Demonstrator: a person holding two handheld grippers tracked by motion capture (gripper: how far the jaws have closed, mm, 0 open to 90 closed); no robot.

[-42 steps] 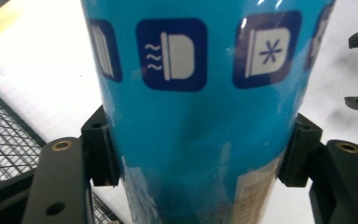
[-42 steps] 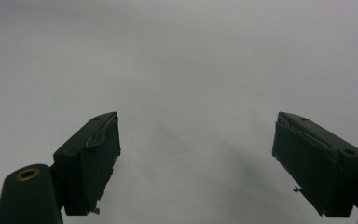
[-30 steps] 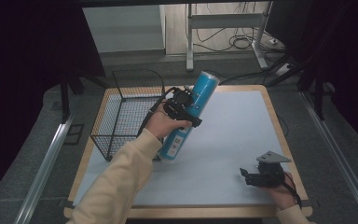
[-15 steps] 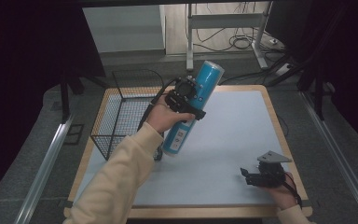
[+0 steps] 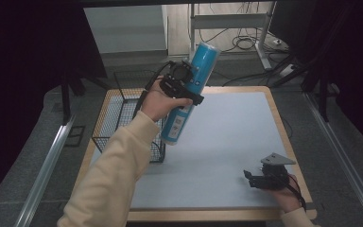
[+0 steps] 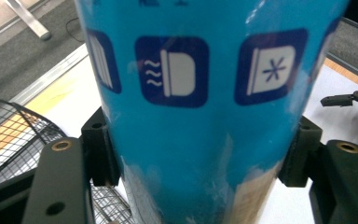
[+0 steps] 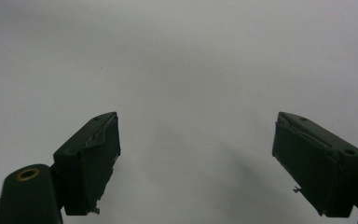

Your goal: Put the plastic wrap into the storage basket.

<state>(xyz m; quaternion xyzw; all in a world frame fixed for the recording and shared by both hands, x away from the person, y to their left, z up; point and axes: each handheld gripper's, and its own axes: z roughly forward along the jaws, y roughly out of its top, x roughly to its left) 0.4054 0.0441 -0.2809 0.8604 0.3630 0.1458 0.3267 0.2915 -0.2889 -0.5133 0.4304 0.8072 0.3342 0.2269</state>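
A tall blue can (image 5: 192,87) with white icons hangs tilted in the air above the table's left half, beside the wire basket (image 5: 121,118). My left gripper (image 5: 185,84) is shut on the can's middle, its top leaning to the right. In the left gripper view the blue can (image 6: 200,112) sits pressed between both pads (image 6: 103,154). My right gripper (image 5: 251,178) rests low near the table's front right corner, held by a hand. In the right gripper view its jaws stand wide apart around my right gripper (image 7: 196,158) midpoint, with nothing between them above the grey mat.
The black wire basket stands at the table's left edge. A grey mat (image 5: 231,137) covers the wooden table (image 5: 288,137). Cables and a metal stand (image 5: 260,38) lie on the floor beyond the far edge. A rail (image 5: 42,175) runs along the left.
The left hand has lifted the blue can higher above the mat, close to the basket. The right gripper has stayed where it was.
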